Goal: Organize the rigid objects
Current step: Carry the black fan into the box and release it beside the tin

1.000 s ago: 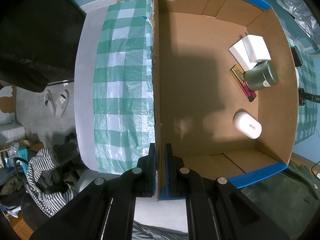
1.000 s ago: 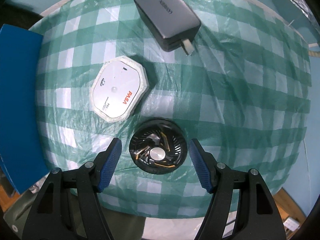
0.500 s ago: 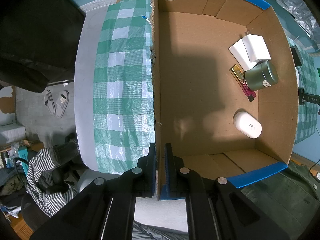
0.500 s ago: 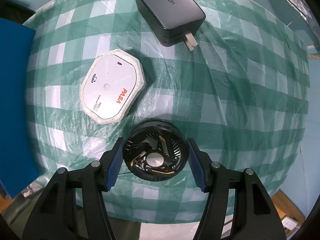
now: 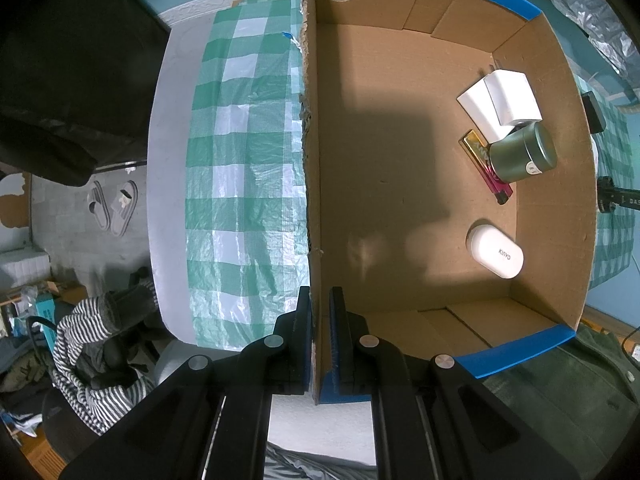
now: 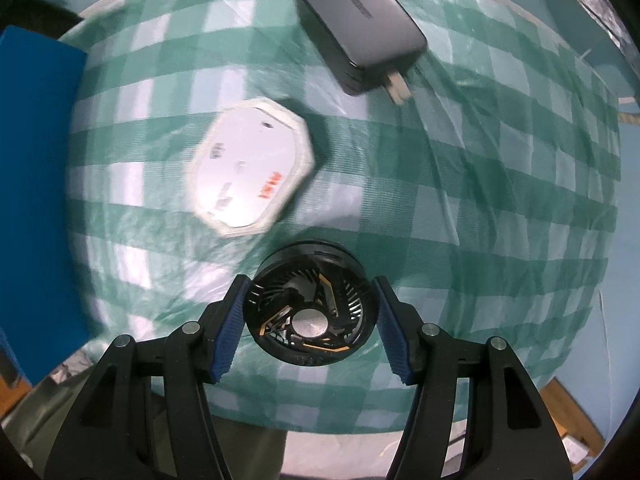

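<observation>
step: right gripper (image 6: 308, 326) clamped on the fan (image 6: 312, 304), pads against its rim, near the tablecloth's (image 6: 480, 200) front edge
left gripper (image 5: 320, 336): pinching the box (image 5: 400, 180) wall, steadying it
next: probably lift the fan clear, carry it over the wall into the box

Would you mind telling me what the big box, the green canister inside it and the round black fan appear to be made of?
Box: plain brown cardboard, matte, with a ragged torn edge and blue outer faces.
Green canister: probably painted metal; it has a smooth satin sheen and a rimmed lid.
Black fan: apparently moulded plastic, a semi-gloss slatted grille with a shiny silver hub, possibly metal or foil.
</observation>
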Demonstrator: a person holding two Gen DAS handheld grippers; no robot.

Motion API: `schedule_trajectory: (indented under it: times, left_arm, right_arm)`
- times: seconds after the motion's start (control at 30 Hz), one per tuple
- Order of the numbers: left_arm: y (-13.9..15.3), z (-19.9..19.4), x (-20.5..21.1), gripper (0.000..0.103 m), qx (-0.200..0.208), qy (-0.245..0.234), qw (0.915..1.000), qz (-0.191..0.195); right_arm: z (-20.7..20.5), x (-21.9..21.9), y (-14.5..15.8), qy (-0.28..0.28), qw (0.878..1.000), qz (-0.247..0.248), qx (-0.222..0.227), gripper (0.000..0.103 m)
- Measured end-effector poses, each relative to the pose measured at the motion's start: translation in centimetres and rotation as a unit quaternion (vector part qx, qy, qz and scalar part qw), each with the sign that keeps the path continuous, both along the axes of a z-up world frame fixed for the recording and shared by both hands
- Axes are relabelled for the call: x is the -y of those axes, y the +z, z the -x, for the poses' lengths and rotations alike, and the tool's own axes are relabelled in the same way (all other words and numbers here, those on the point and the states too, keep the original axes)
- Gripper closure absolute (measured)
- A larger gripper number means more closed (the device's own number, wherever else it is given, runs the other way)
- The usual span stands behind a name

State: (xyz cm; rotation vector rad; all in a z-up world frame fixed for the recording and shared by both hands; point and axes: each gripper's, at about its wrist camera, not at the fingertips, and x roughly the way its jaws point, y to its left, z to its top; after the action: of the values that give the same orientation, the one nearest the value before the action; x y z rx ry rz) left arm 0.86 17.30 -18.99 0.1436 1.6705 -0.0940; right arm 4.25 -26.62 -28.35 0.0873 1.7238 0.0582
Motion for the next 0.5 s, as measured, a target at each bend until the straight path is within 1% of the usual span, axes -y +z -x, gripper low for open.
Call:
schedule_trajectory:
  times: [0.2, 0.23, 0.5]
  left_arm:
    - [-0.1, -0.1, 0.1, 0.096, 0.0, -0.002, 1.0, 0.0]
    - [-0.1, -0.1, 0.1, 0.096, 0.0, -0.002, 1.0, 0.0]
    - [-0.2, 0.0, 0.1, 0.096, 0.002, 0.0, 1.0, 0.002]
  right_arm:
    - [-0.3, -1.7, 2.4, 0.022, 1.0, -0.007, 0.009, 0.041]
    - [-0.5, -1.4, 2.9, 0.026, 1.0, -0.008, 0.01, 0.041]
    - [-1.4, -5.1, 6.6, 0.076, 0.996, -0.022, 0.036, 0.041]
